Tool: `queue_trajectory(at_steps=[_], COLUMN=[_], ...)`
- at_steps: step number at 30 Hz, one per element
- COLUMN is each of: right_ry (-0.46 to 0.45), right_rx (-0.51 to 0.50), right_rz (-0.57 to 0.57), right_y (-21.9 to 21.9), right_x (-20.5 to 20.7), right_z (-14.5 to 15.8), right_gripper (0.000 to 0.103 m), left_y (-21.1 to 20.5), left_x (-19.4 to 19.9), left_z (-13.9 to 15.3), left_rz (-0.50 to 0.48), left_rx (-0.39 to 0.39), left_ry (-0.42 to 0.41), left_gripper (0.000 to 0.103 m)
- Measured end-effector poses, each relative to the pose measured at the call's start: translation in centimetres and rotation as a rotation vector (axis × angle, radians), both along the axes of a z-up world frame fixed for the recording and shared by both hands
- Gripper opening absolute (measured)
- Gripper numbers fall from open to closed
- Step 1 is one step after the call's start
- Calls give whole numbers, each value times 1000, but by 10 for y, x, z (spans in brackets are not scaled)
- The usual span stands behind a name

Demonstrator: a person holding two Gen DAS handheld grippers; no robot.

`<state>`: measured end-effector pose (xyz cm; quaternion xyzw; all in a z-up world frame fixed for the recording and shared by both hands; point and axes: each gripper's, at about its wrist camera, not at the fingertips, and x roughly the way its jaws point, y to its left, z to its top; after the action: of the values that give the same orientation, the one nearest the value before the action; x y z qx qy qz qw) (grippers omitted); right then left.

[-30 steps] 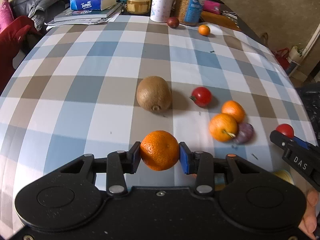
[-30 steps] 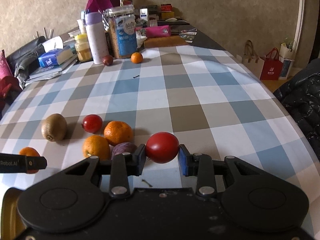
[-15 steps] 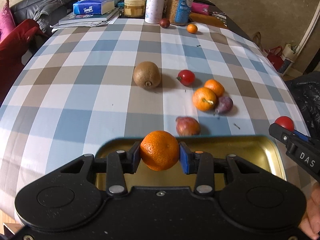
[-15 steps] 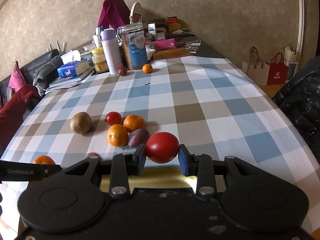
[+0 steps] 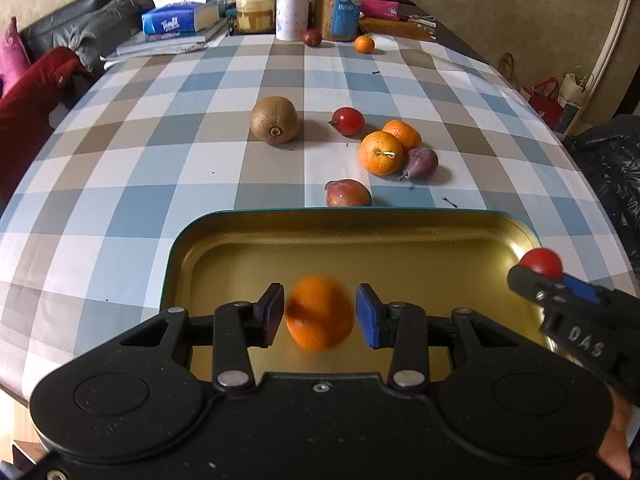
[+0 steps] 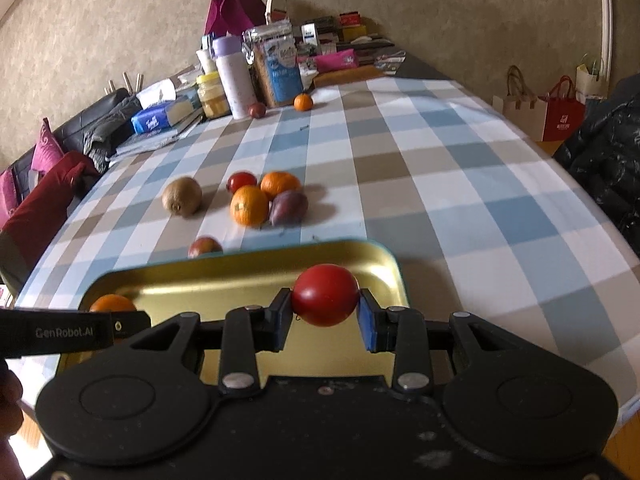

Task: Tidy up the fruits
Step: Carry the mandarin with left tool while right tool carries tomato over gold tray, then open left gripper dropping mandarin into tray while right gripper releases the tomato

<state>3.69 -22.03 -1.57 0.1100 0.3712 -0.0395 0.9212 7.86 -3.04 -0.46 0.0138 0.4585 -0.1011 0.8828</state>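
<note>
Now the tabletop (image 5: pixel 160 160) lay behind; the gold tray (image 5: pixel 360 211) had come beneath both claws. The left claw (image 5: pixel 320 316) stood slightly spread, its orange (image 5: pixel 320 308) blurred, apparently dropping trayward. The right claw (image 6: pixel 325 314) pinched a tomato (image 6: pixel 325 292) above the tray.

Colours on our table
We list a blue, beige and white checked tablecloth (image 5: pixel 168 168), gold tray (image 5: pixel 400 240) with teal rim, orange mandarin (image 5: pixel 320 312), red tomato (image 6: pixel 325 294), brown kiwi (image 5: pixel 274 119).

"GenRobot.AI" on left tongs (image 6: pixel 116 326); "DAS" on right tongs (image 5: pixel 540 276)
</note>
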Motion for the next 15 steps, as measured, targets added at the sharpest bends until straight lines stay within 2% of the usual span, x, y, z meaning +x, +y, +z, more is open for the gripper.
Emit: queue_trajectory(at_steps=[5,15], right_ry=[32,19], right_rx=[0,-27], right_rz=[20,35], right_y=[5,14], right_x=[-3,-1], right_z=[-8,-7], right_gripper=[35,36], left_y=[-2,4], left_x=[-9,-3], left_z=[3,-5], left_rz=[8,32], left_rx=[19,10], left_ry=[-35,4], left_gripper=[48,48])
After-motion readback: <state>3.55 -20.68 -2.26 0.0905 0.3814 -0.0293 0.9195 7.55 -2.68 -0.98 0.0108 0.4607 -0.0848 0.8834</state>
